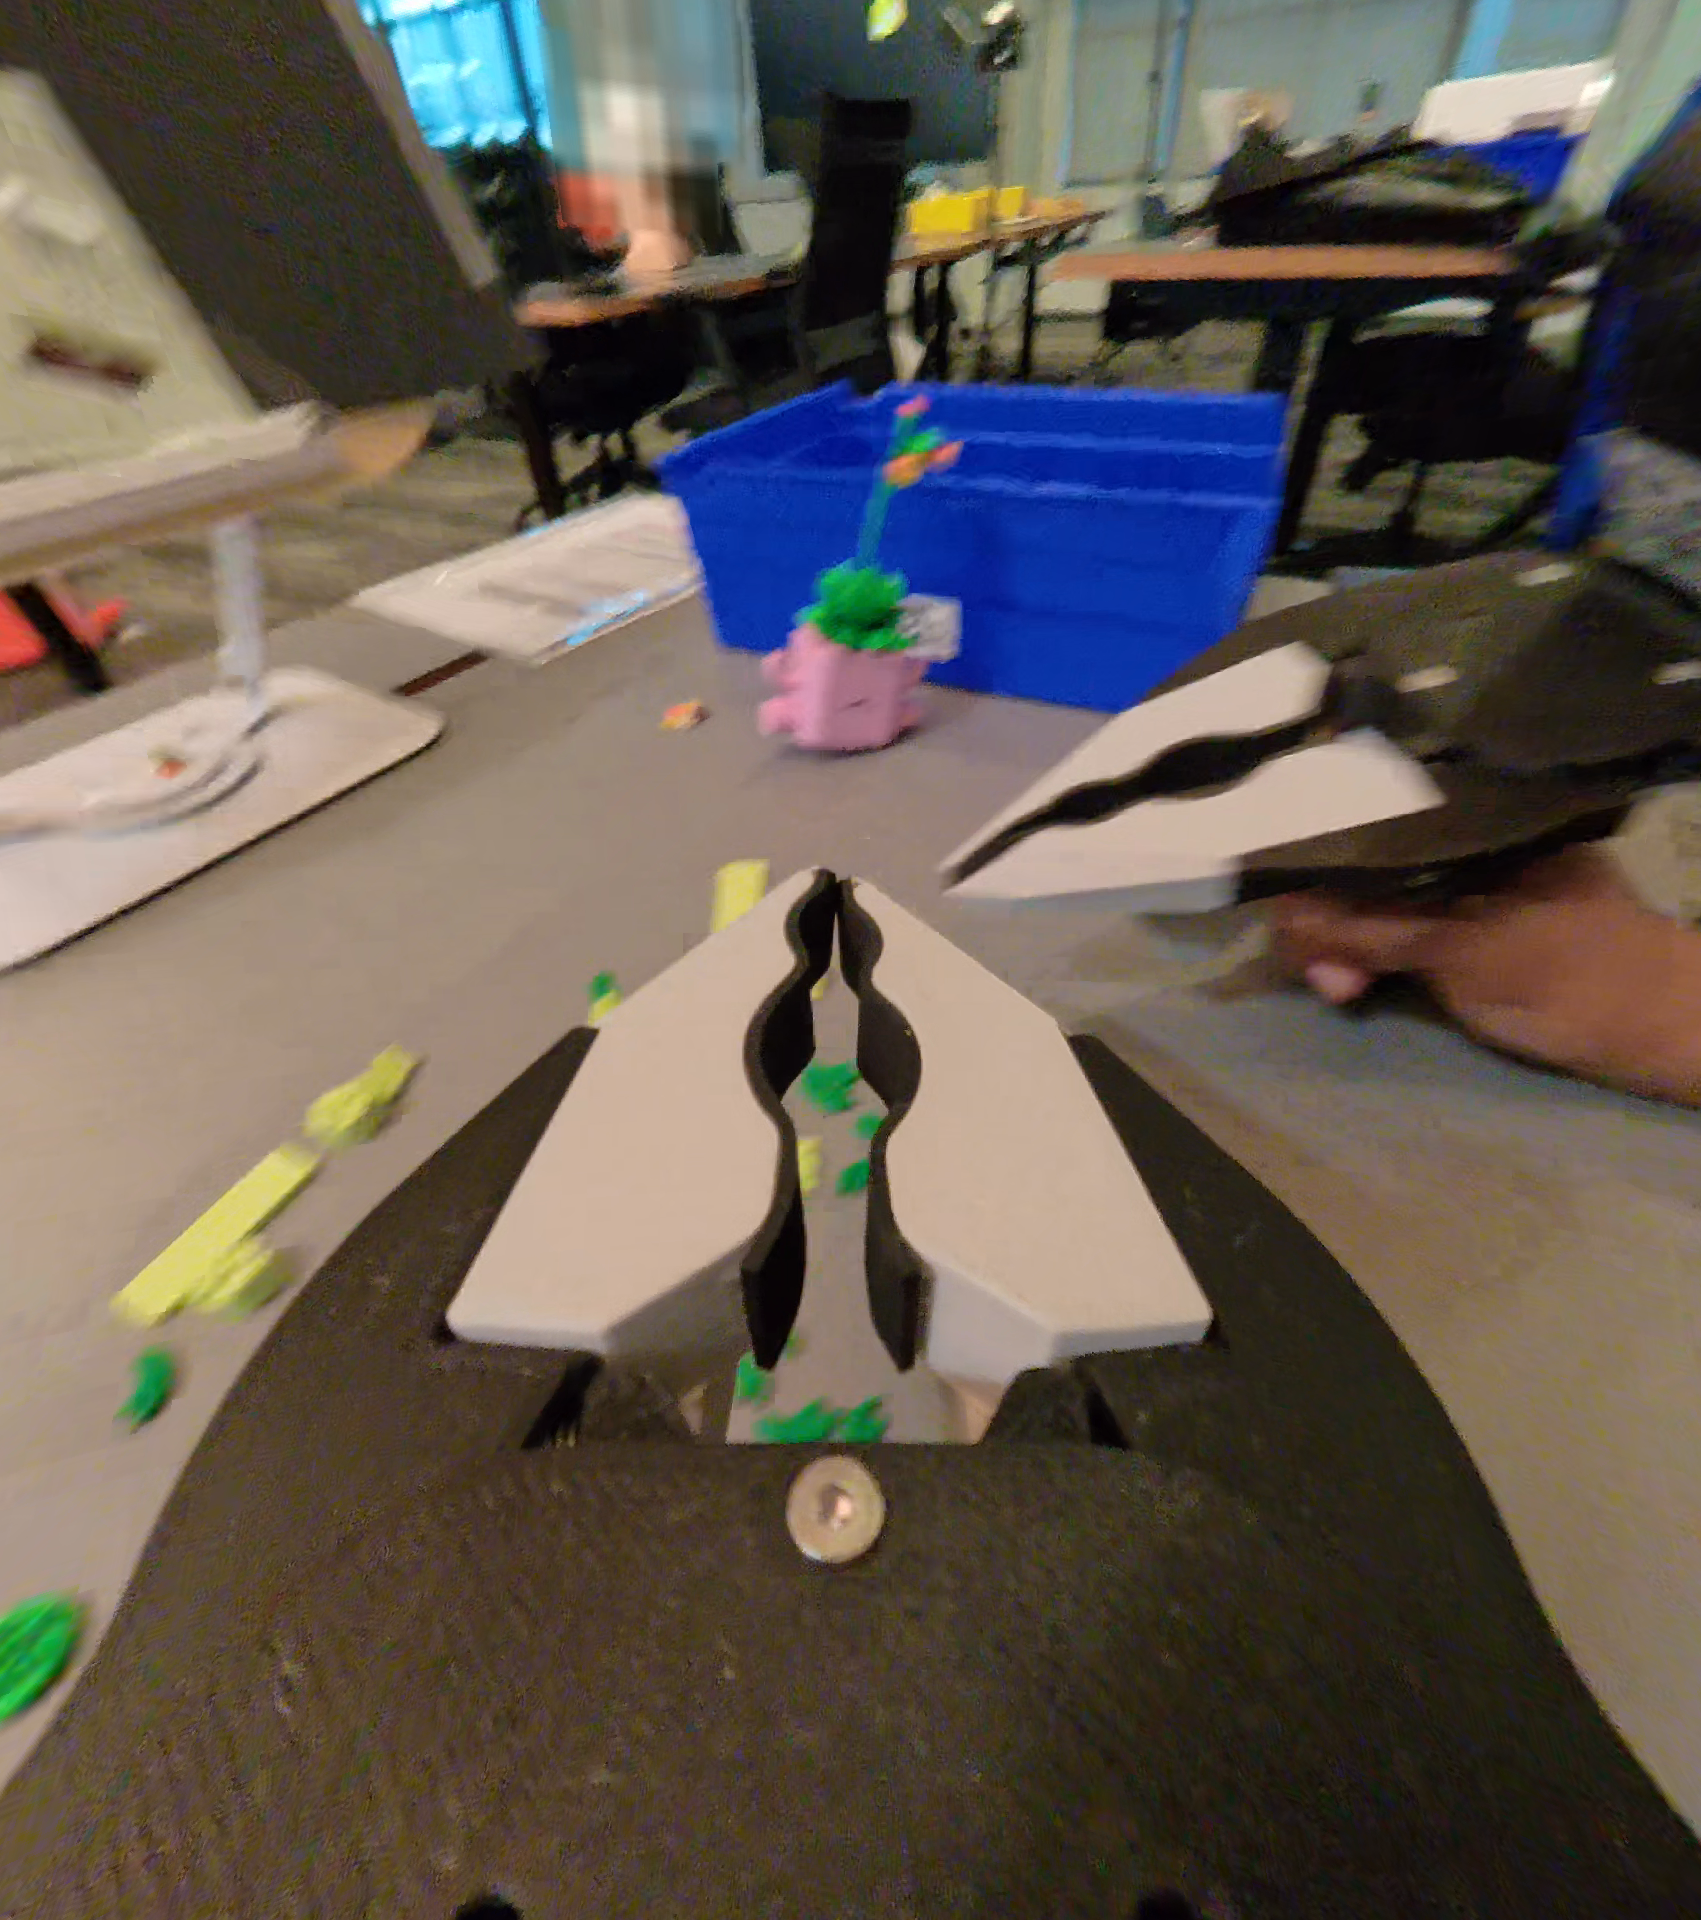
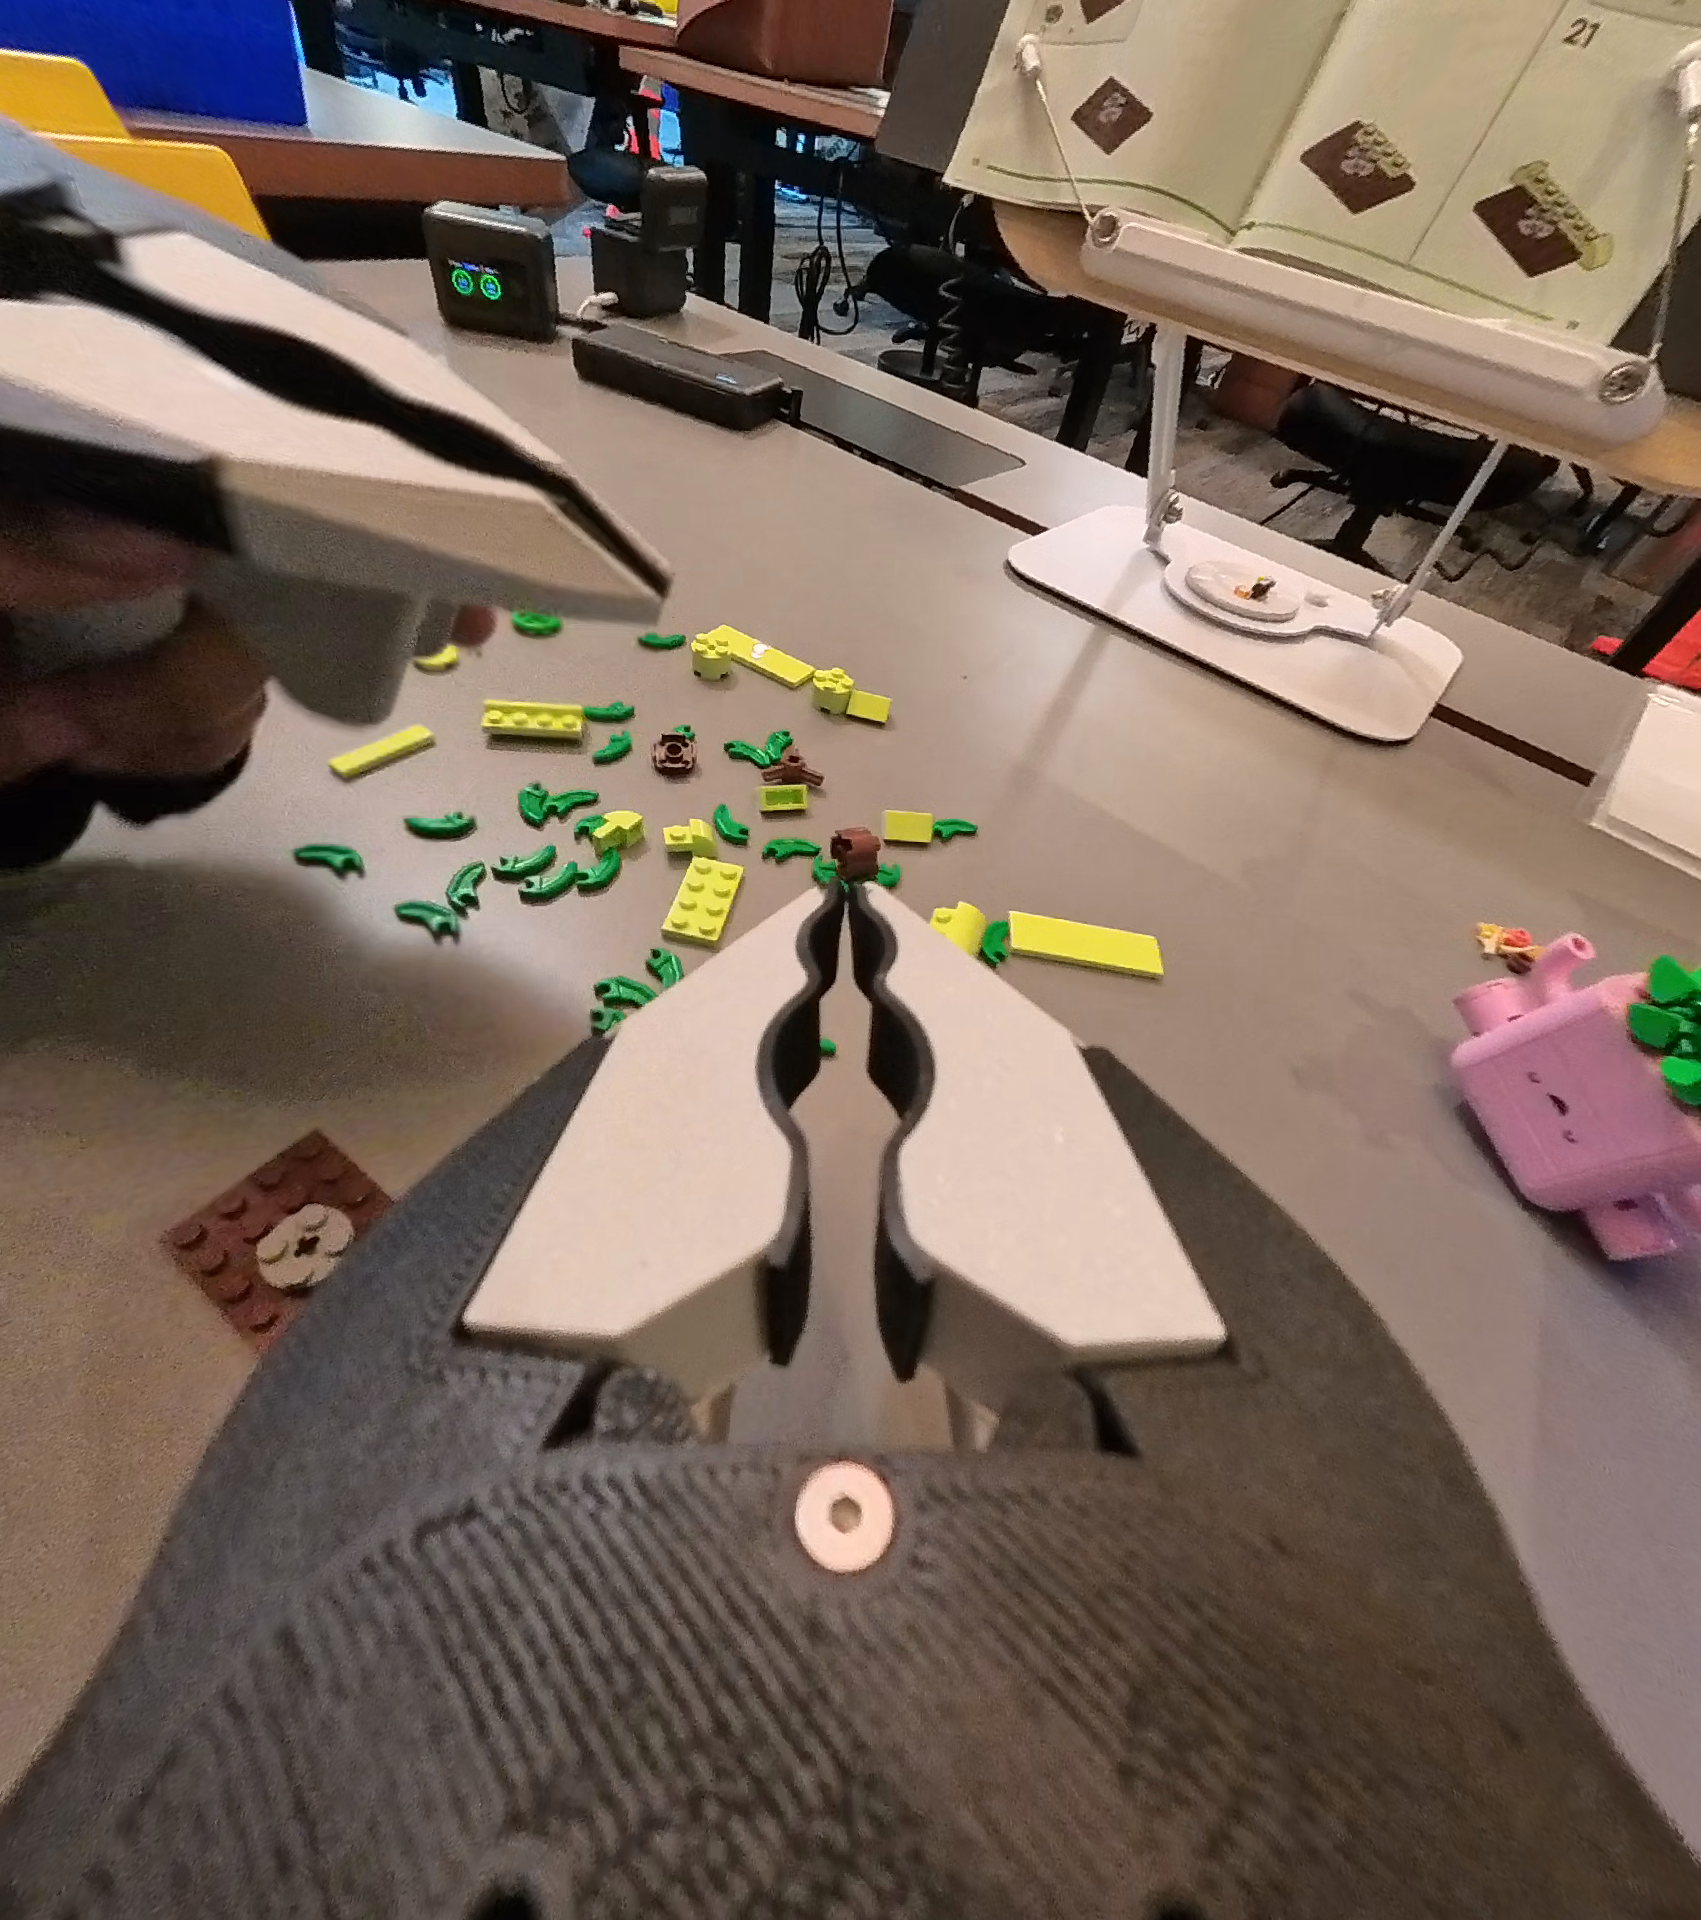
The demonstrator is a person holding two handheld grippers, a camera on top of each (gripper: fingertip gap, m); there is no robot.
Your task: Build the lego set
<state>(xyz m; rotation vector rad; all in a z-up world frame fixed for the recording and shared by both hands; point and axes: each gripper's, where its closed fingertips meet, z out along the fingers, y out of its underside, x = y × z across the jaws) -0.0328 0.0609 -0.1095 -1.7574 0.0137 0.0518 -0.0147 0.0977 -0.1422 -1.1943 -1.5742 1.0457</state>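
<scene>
My left gripper is shut and empty, held above loose lime and green lego pieces on the grey table. It also shows at the upper left of the right wrist view. My right gripper is shut, its tips just short of a small brown piece among the scattered pieces; nothing shows between its jaws. It also shows in the left wrist view, to the right of my left gripper. A brown plate with a grey round piece lies at the near left. A pink pot with a green plant lies on its side at the right.
An instruction booklet on a white stand is at the back of the table. A blue bin stands behind the pink pot. A black power strip and a small screen device sit at the far edge. My hands' fingertips stand some 6 centimeters from each other. My right gripper's tips are some 20 centimeters from the pink pot. The right camera catches it too, in the right wrist view.
</scene>
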